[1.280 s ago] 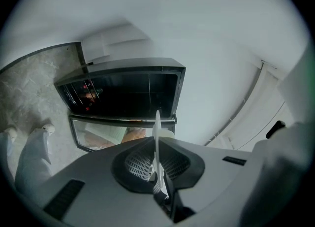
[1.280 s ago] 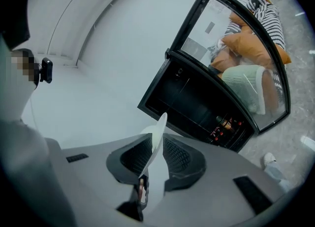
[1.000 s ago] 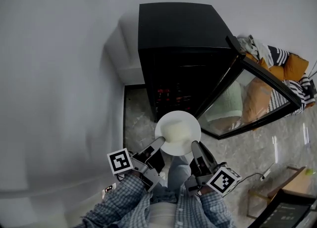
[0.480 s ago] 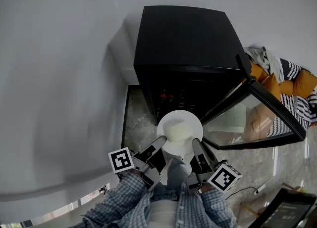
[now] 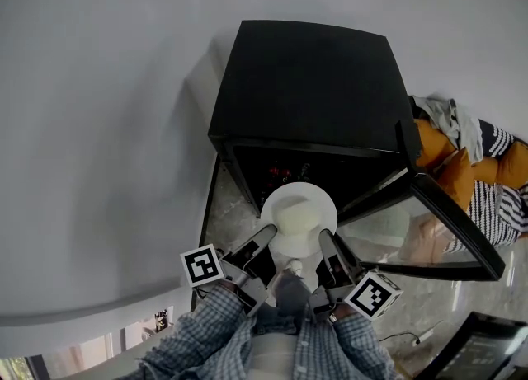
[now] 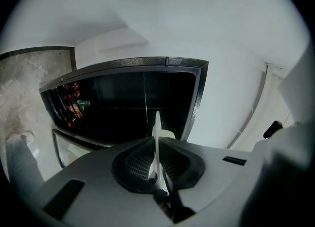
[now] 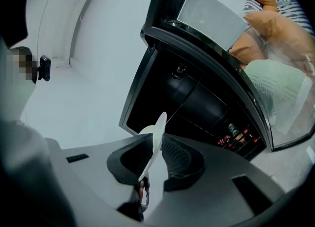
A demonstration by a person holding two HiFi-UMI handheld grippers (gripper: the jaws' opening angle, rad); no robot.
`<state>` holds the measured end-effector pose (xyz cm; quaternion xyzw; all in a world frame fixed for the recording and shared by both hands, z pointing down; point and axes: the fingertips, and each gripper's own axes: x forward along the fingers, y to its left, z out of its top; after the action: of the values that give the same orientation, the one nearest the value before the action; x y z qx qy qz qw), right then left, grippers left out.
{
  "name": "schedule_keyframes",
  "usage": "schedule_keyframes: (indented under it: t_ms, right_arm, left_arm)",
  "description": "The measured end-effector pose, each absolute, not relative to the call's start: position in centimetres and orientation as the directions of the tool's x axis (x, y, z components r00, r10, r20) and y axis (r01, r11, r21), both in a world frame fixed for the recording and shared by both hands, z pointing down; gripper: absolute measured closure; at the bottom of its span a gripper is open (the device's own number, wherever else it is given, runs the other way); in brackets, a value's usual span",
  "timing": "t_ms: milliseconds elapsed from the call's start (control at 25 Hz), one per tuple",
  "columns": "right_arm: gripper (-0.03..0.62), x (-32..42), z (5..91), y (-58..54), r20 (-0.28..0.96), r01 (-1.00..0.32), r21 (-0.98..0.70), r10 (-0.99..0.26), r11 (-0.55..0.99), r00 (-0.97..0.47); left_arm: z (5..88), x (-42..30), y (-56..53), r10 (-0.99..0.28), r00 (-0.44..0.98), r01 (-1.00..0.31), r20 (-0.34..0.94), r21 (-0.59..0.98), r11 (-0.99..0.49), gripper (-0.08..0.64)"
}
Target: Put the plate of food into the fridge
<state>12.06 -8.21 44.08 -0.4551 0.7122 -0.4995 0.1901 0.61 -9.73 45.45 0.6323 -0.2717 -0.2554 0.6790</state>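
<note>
Before the black glass-door fridge [image 5: 305, 90], left gripper [image 5: 264, 238] and right gripper [image 5: 324, 242] fingers, the right's just tightened, pinch opposite rims of the round white plate of pale food [image 5: 299, 218], probably stiff, fragile, slippery.

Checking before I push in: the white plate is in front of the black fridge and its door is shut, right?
No: the fridge door stands open, swung out to the right in the head view. The white plate is indeed in front of the black fridge.
</note>
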Motion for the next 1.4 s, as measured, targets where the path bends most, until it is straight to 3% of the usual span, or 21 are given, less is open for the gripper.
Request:
schedule_keyframes:
  t_ms: [640, 1400]
  right_arm:
    - [0.528, 12.5, 43.6, -12.6, 0.159, -0.428, -0.895, -0.805, 0.127, -0.572]
    - [0.528, 10.9, 45.9, -15.7, 0.258, -0.484, -0.874, -0.808, 0.038, -0.53]
  left_arm:
    - [45.5, 1.7, -14.4, -0.756, 0.651, -0.009, 0.067, 0.997, 0.08, 0.541]
    - [47.4, 1.4, -21.2, -0.781, 0.616, -0.052, 0.099, 0.995, 0.086, 0.541]
